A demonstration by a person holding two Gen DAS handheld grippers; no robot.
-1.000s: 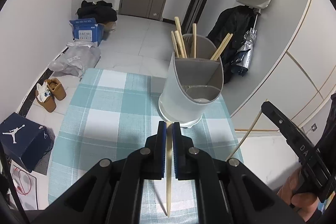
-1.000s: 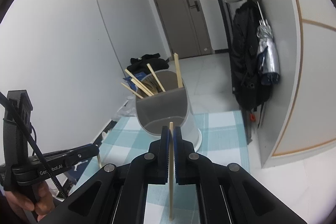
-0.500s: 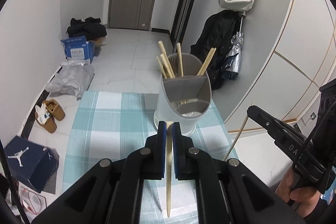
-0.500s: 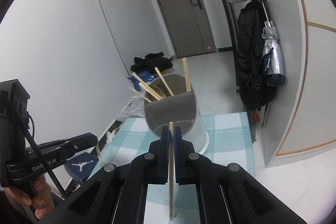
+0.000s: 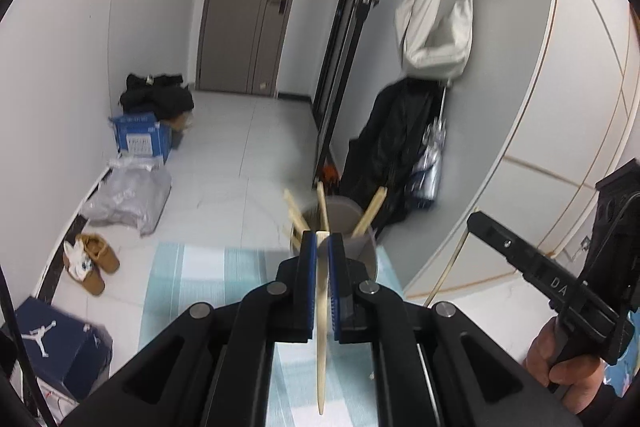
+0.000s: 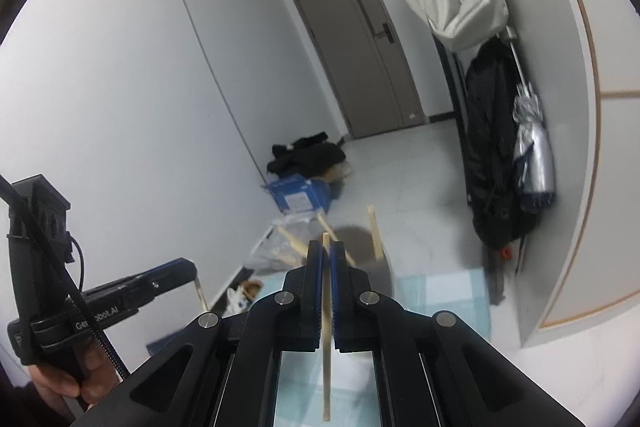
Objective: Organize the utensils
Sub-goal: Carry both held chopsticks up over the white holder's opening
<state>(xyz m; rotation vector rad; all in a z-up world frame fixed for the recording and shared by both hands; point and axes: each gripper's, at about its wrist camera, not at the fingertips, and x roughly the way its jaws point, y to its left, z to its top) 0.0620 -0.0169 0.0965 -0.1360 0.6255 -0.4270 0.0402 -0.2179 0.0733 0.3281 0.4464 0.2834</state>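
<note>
My left gripper (image 5: 322, 245) is shut on a wooden chopstick (image 5: 321, 339) that hangs down between its blue pads. The grey utensil holder (image 5: 360, 247) with several chopsticks (image 5: 370, 213) in it stands just beyond and below the fingertips, mostly hidden. My right gripper (image 6: 326, 255) is shut on another wooden chopstick (image 6: 327, 359), raised above the same holder (image 6: 370, 263). Each gripper shows in the other's view: the right one (image 5: 472, 221) and the left one (image 6: 192, 269).
A teal checked tablecloth (image 5: 200, 279) covers the table. On the floor are shoes (image 5: 90, 261), a blue box (image 5: 140, 139), a plastic bag (image 5: 128, 195) and a shoebox (image 5: 48, 343). A dark coat (image 6: 496, 155) and umbrella (image 6: 534, 151) hang at the right wall.
Both grippers have risen and tilted up with their chopsticks, so the holder has dropped low in both views and is partly hidden behind the fingers.
</note>
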